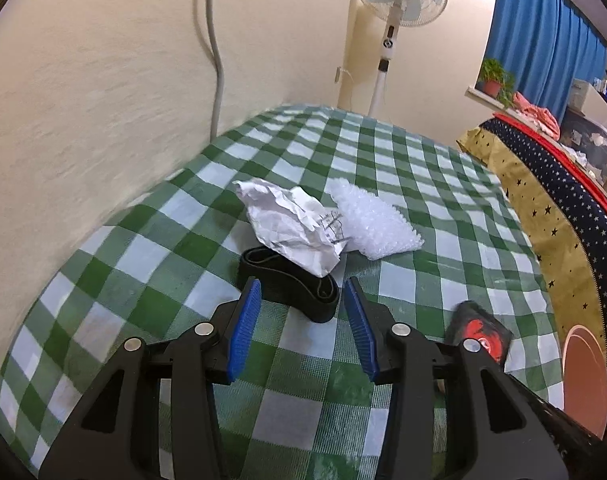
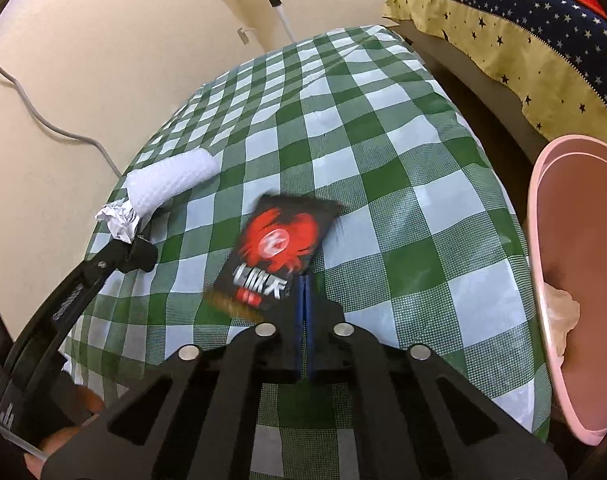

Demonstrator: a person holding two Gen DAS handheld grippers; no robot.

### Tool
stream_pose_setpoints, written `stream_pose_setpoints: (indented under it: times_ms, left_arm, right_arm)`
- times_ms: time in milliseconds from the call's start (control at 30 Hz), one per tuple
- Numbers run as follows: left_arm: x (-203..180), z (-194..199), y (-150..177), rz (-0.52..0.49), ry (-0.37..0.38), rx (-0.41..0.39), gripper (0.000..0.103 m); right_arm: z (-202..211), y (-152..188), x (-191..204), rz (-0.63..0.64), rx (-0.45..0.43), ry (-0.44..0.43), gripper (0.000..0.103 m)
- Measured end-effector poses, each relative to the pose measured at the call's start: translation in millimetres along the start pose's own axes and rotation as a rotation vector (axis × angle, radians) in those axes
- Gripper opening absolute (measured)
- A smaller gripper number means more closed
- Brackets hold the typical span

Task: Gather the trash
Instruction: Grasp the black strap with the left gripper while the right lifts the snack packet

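Right gripper (image 2: 303,280), jaws together, pinches black snack wrapper's (image 2: 281,240) corner at frame centre for lifting to the pink bin (image 2: 543,280); left gripper (image 1: 301,300) hovers apart.

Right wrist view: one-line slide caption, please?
Right gripper shut on black snack packet over green checked tablecloth, pink bin alongside.
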State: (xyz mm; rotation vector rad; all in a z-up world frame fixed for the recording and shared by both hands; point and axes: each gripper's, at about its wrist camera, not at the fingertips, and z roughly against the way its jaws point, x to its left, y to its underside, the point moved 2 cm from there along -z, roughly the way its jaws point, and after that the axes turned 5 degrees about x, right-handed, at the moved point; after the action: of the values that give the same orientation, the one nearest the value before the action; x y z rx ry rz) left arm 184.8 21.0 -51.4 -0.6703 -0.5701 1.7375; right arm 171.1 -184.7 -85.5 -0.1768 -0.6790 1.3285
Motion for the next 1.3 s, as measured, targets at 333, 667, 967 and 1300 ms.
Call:
stream_pose_setpoints:
  times_ms: [333,667,967,1300]
  left_arm:
    - [-3.7,-19.9,-1.4,-0.004,-0.016,0.065,0.046]
    - [-7.1,-15.4,1.1,-0.022,-0.001,0.067,0.01]
    - [-14.2,7.1,8.0,-0.07,0.009,0.041,0.01]
    - [-26.2,44.4,21.6,-0.117,0.044,0.014,0.01]
  right_arm:
    - [10.3,-4.8,-6.0,0.005,-0.02,0.007,0.0]
    - [31.0,-7.8,-1.8,0.032,-0.06,0.021,0.0]
    - [69.4,-9.2,-7.9,0.054,-0.126,0.056,0.0]
    - [111.1,-2.3,-21.3,0.058,-0.187,0.094,0.0]
